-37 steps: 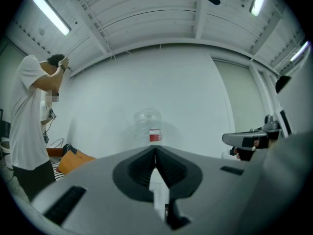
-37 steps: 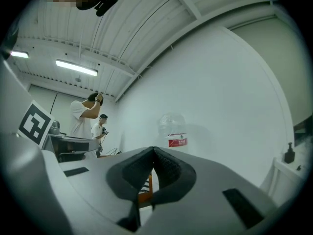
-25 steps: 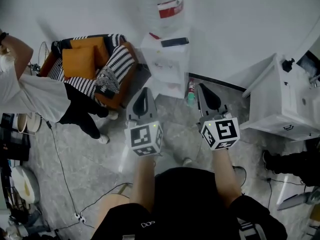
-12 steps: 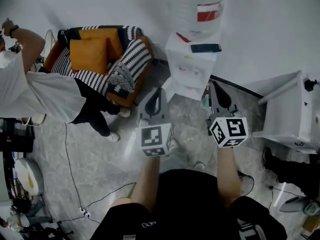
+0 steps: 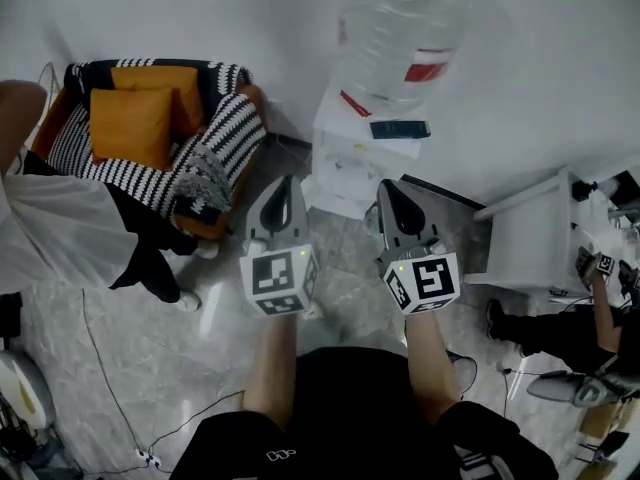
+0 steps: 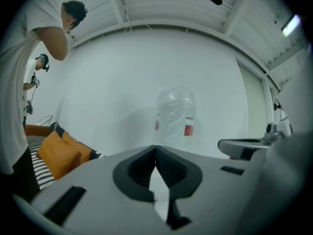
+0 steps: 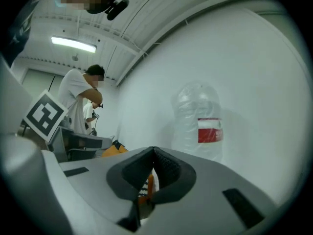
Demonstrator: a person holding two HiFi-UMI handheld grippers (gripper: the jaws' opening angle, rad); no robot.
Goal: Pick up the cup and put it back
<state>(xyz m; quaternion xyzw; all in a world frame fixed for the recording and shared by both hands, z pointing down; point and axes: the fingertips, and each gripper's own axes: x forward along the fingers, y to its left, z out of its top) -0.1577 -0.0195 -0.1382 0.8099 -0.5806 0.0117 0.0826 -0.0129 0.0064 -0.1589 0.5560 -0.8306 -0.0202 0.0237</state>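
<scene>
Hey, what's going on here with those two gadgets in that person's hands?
A person holds a claw in each hand, facing a white water dispenser with a big clear bottle on top. The left claw and right claw are both shut and empty. No cup is in view, so nothing is being handled. A striped armchair stands to the left.

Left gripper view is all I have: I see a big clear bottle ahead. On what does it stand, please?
Observer: In the head view, the bottle sits on a white water dispenser.
Operator: Is something lying on the dispenser?
Observer: Yes, a dark flat device lies on its top, beside the bottle.
Operator: Is a cup held on the other side?
Observer: No. The right gripper has its jaws together, nothing between them; no cup shows in any view.
</scene>
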